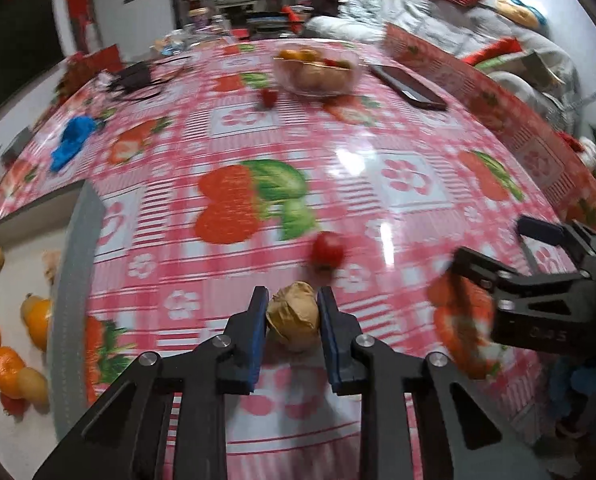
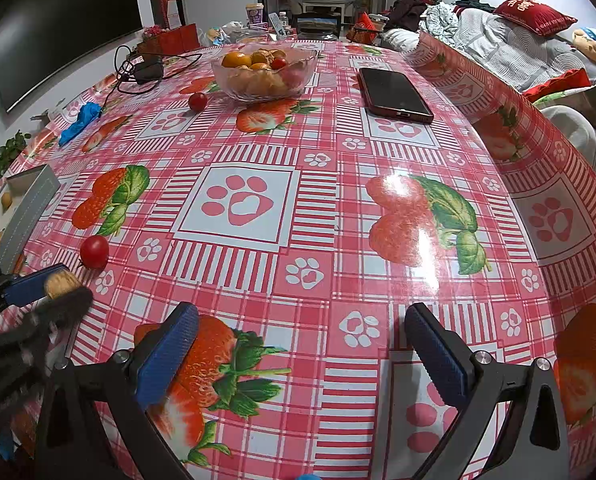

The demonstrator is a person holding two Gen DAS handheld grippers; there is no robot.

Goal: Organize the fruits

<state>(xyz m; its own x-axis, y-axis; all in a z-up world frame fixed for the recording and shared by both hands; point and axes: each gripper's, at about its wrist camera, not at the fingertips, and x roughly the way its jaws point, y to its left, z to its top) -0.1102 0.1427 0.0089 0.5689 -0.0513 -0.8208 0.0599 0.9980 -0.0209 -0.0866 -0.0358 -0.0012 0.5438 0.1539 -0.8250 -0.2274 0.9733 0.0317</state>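
A: Left gripper (image 1: 291,316), black frame, blue pads: jaws drawn in on a tan, wrinkled round walnut (image 1: 293,320). Both pads meet its sides (left-wrist view is blurred, contact still reads clearly).

B: Confirmed from the right wrist view. Walnut (image 2: 61,283) sits between the blue pads at the near left of the table. Small red cherry tomato (image 2: 94,252) just beyond it, not touching.

A: Right gripper (image 2: 302,344)?

B: Jaws wide apart, nothing between them, only tablecloth below. Both tools tilt steeply down toward the table.

A: Surface: glossy red-and-white checked tablecloth (image 2: 318,216) with strawberry and paw prints. Grey-rimmed shallow tray (image 1: 71,264) at the left edge, holding several oranges (image 1: 5,364) and smaller pale fruit.

B: Farther back, a clear glass bowl (image 2: 263,70) of oranges and red fruit; a second cherry tomato (image 2: 197,101) just left of it. Dark smartphone in a red case (image 2: 394,90) to its right, black cable and charger (image 2: 145,70) to its left, crumpled blue glove (image 2: 79,118) near the left edge.

A: Room: dark screen on the left wall, sofa heaped with bedding and a red cushion (image 2: 534,16) on the right.
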